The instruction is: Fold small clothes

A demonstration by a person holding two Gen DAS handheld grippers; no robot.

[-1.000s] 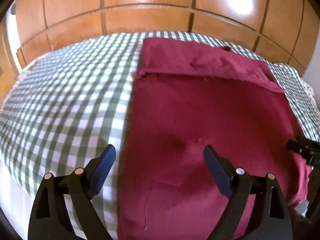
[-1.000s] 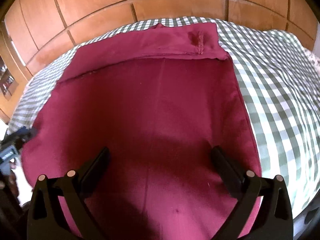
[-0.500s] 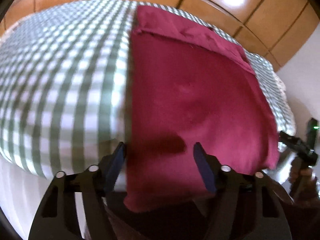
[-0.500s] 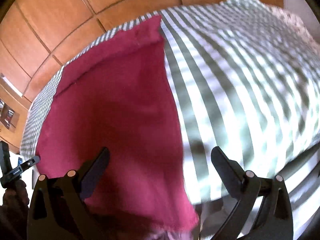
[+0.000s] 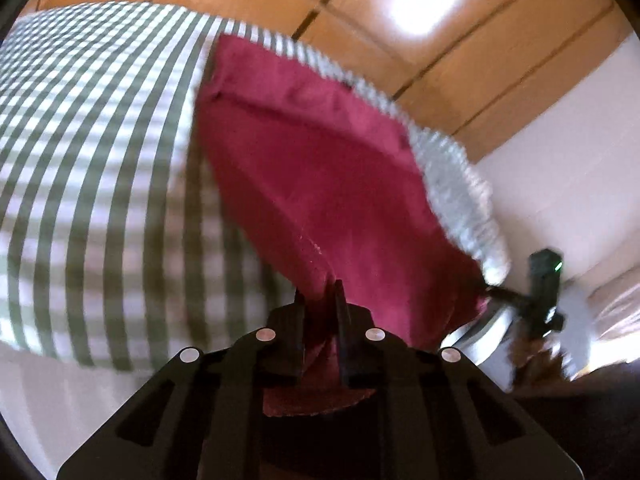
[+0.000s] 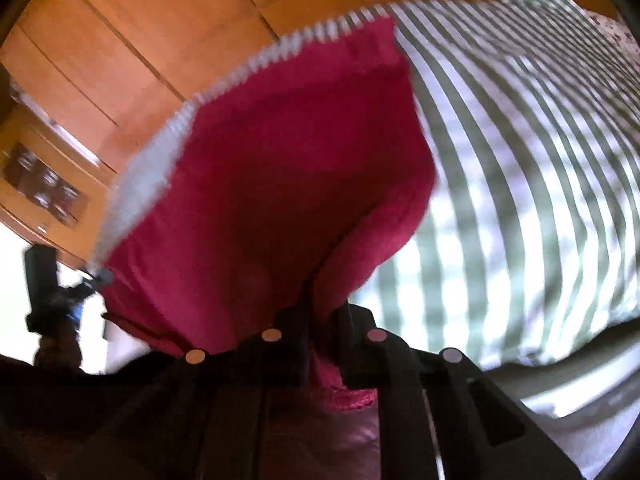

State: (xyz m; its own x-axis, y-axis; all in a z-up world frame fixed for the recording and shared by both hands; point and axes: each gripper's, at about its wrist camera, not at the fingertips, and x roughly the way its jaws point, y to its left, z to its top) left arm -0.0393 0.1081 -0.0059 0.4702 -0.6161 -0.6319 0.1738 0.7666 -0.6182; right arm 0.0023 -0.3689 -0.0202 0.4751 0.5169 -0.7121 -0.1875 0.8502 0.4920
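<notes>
A dark red garment (image 5: pixel 320 160) lies on the green-and-white checked bed cover (image 5: pixel 100 140), its near edge raised off the bed. In the left wrist view my left gripper (image 5: pixel 320 294) is closing, and the garment's near left corner is pinched between its jaws. In the right wrist view the garment (image 6: pixel 288 152) rises toward my right gripper (image 6: pixel 326 302), which is closing with the near right corner pinched between its jaws. Each gripper shows at the edge of the other's view: the right gripper (image 5: pixel 540 292) and the left gripper (image 6: pixel 44 280). Both views are blurred.
Wooden wardrobe panels (image 5: pixel 400 20) stand behind the bed, also seen in the right wrist view as wooden panels (image 6: pixel 120 40). The checked cover (image 6: pixel 520 160) stretches away on both sides of the garment. A pale wall (image 5: pixel 560 160) lies to the right.
Both grippers went from wide open over the garment to shut on its near corners. They drew back to the near edge, turned, and lifted that edge off the bed.
</notes>
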